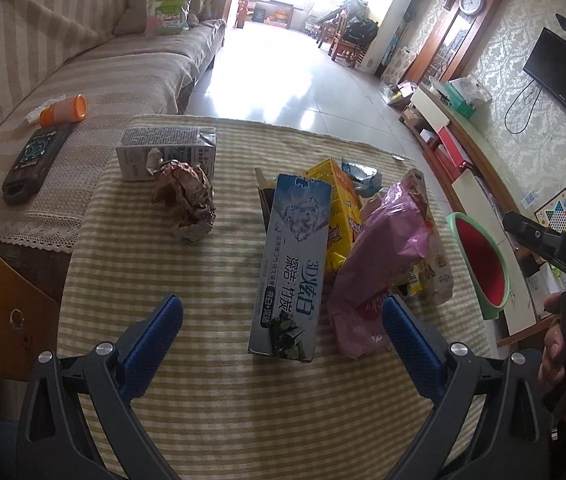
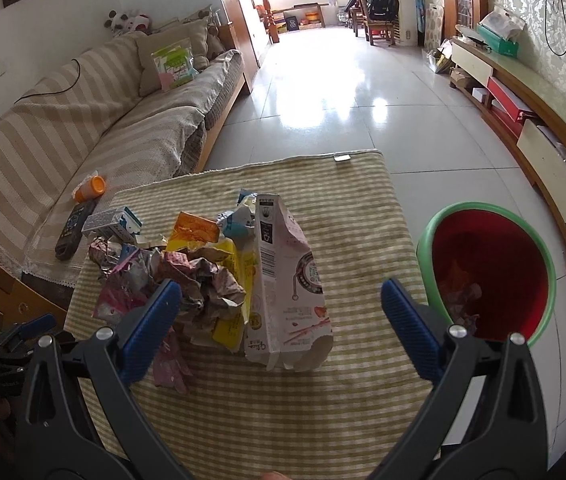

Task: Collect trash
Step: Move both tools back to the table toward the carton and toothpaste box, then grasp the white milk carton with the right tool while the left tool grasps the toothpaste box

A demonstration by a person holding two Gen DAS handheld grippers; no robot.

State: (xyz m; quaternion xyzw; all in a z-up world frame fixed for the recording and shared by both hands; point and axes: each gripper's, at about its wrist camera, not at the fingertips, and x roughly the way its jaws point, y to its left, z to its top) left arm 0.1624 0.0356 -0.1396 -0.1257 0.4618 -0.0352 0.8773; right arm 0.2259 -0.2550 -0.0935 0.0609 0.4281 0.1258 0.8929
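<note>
1. Toothpaste box (image 1: 293, 268) flat on striped desk (image 1: 211, 280), long axis pointing away, printed "3D".
2. Left gripper (image 1: 282, 322) and right gripper (image 2: 281, 307): fingers spread, holding nothing.
3. Red bin (image 2: 491, 272) just beside desk.

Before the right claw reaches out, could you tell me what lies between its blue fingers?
In the right wrist view, the open right claw frames the pale snack box and crumpled paper on the striped cloth.

On the table (image 1: 219, 420), a carton (image 1: 167, 152) lies at the far left with a crumpled paper ball (image 1: 187, 196) just before it. A toothpaste box (image 1: 295, 264) lies mid-table, a plastic bag (image 1: 375, 256) touching its right. The bin (image 2: 487, 276) stands on the floor right of the table; the sofa (image 2: 83, 132) sits left.
</note>
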